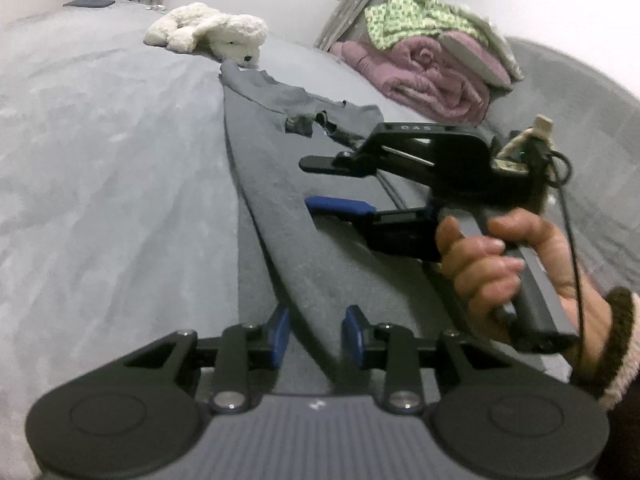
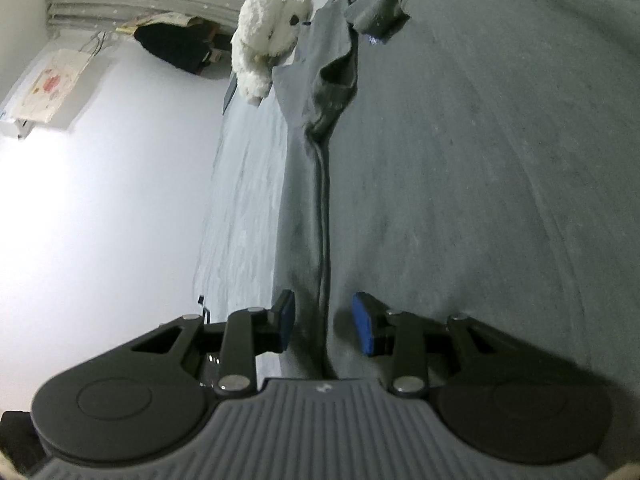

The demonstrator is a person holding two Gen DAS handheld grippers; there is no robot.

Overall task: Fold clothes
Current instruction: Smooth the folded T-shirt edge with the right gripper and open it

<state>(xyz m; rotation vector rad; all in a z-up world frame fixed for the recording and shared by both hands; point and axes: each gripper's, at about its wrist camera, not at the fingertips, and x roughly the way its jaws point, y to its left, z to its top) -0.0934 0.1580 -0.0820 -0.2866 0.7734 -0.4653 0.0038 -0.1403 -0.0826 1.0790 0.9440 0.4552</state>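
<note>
One dark grey garment [image 1: 280, 216] lies stretched long on the bed [image 1: 100, 160], its far end bunched near a white plush dog [image 1: 208, 30]. The left gripper [image 1: 314, 338] sits at the near end, blue pads spread apart with a fold of cloth running between them; nothing is pinched. The right gripper [image 1: 340, 184], seen from the left wrist and turned on its side over the cloth, also has its fingers parted. A hand [image 1: 504, 268] holds its handle. In the right wrist view the right gripper [image 2: 326, 324] straddles a raised crease of the garment [image 2: 440, 160], pads clear of it. Folded blankets [image 1: 432, 64] are stacked beyond.
</note>
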